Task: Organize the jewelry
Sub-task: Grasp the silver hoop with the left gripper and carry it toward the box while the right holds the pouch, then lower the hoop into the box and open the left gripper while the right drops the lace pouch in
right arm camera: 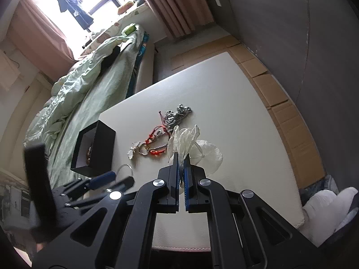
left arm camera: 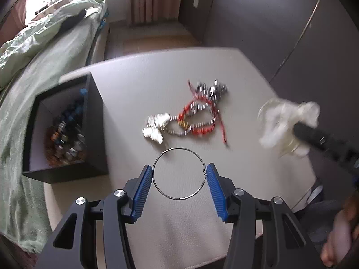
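Note:
A thin silver hoop [left arm camera: 179, 173] sits between the blue pads of my left gripper [left arm camera: 179, 174]; the pads touch its sides, so it is held across its width above the white table [left arm camera: 179, 224]. A black jewelry box [left arm camera: 67, 134] with beaded pieces inside stands to the left; it also shows in the right wrist view [right arm camera: 94, 148]. A red beaded bracelet [left arm camera: 197, 118], a white shell piece [left arm camera: 156, 127] and a silver chain pile [left arm camera: 211, 90] lie ahead. My right gripper [right arm camera: 181, 159] is shut on a white translucent pouch [right arm camera: 190, 143], also seen in the left wrist view [left arm camera: 287, 123].
A bed with a green duvet [right arm camera: 89, 85] runs along the table's left side. Cardboard sheets [right arm camera: 269, 85] lie on the floor to the right. The table's near edge [right arm camera: 179, 246] is just below the grippers. A dark wardrobe wall [left arm camera: 269, 22] stands behind.

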### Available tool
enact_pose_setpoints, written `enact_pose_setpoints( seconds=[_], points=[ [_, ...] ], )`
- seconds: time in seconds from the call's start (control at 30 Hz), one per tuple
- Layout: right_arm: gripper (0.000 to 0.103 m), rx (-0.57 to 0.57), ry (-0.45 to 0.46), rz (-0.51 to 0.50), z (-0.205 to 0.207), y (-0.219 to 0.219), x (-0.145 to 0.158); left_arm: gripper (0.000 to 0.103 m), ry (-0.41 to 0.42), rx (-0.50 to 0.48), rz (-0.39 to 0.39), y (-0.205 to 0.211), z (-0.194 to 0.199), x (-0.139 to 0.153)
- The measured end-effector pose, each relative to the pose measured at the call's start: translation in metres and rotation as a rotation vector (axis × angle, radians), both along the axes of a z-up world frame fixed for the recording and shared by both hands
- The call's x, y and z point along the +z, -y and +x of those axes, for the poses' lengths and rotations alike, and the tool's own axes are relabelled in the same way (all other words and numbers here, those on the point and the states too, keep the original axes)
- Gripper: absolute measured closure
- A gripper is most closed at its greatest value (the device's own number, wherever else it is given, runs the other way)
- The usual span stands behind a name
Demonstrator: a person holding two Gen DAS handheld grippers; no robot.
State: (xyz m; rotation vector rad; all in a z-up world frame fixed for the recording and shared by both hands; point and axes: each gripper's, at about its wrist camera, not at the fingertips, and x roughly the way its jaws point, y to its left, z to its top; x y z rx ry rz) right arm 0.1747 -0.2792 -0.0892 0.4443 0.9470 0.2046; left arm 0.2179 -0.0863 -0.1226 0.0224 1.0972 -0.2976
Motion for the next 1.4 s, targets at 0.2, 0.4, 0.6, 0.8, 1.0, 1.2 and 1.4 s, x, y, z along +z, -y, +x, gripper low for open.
enact_pose_setpoints(
  seconds=[0.2,0.4,0.6,0.8,1.0,1.2,1.4],
  points=[
    [0.098,0.028,0.043,0.026,0.001,-0.011,0.008,0.055,0.076,0.050,-0.097,-0.027,0.003,0.034],
    [0.098,0.069,0.077,0.057,0.007,-0.035,0.014,0.054,0.128,0.131,-0.130,-0.065,0.013,0.053],
    [0.098,0.125,0.113,0.075,0.011,-0.066,0.022,0.054,0.133,0.214,-0.135,-0.101,0.021,0.054],
    [0.098,0.167,0.122,0.090,0.018,-0.095,0.023,0.036,0.124,0.267,-0.146,-0.125,0.026,0.049],
    [0.098,0.201,0.136,0.114,0.026,-0.121,0.026,0.029,0.149,0.308,-0.162,-0.139,0.021,0.055],
    [0.098,0.279,0.146,0.163,0.039,-0.147,0.032,0.029,0.173,0.381,-0.159,-0.158,0.015,0.061],
    [0.098,0.336,0.115,0.188,0.051,-0.175,0.027,0.029,0.166,0.469,-0.187,-0.186,0.013,0.063]
  ],
)
